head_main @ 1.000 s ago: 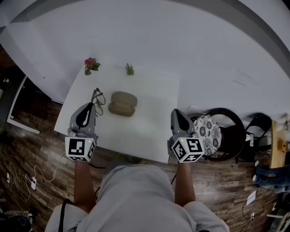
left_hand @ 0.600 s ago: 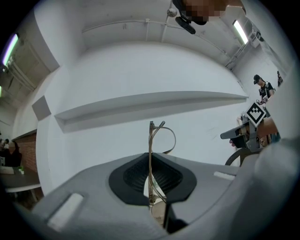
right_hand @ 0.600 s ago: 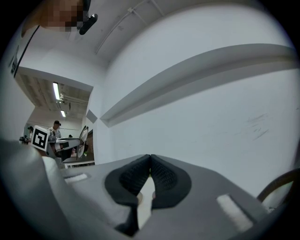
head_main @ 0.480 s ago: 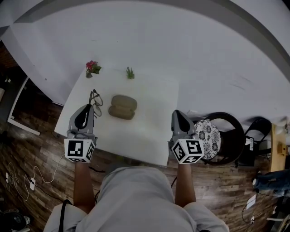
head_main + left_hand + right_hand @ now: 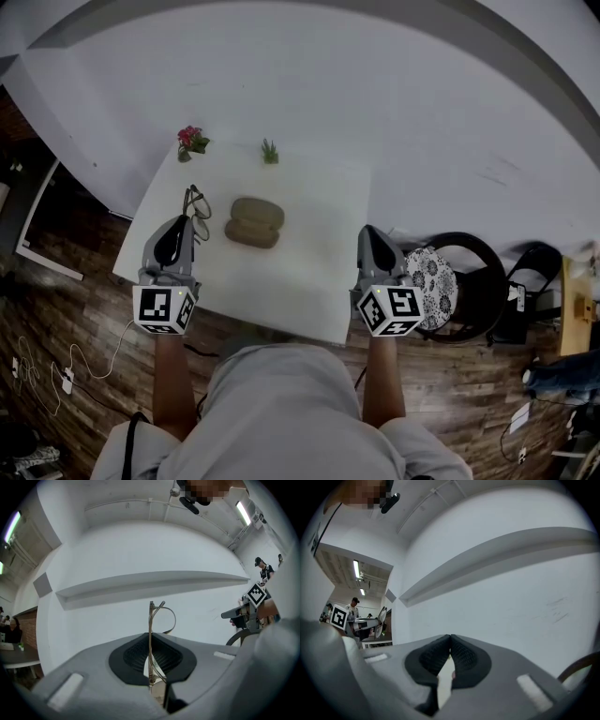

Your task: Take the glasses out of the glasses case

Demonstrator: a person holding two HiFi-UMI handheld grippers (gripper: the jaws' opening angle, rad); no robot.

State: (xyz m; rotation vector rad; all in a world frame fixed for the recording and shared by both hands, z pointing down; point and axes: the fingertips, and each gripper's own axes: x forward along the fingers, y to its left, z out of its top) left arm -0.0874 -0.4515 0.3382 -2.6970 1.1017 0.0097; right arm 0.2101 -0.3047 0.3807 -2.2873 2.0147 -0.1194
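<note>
The olive glasses case lies open on the white table, left of centre. My left gripper hovers over the table's left edge, shut on the thin-framed glasses, which stick out ahead of it just left of the case. In the left gripper view the glasses stand upright, their frame pinched between the black pads of the left gripper. At the table's right front edge, my right gripper is held away from the case. The right gripper is shut, pads touching, with nothing in it.
A small pink flower pot and a small green plant stand at the table's back edge by the white wall. A dark chair with a floral cushion stands right of the table. Wooden floor surrounds the table.
The right gripper has drawn back slightly toward the person. The left gripper keeps hold of the glasses beside the case, almost unmoved.
</note>
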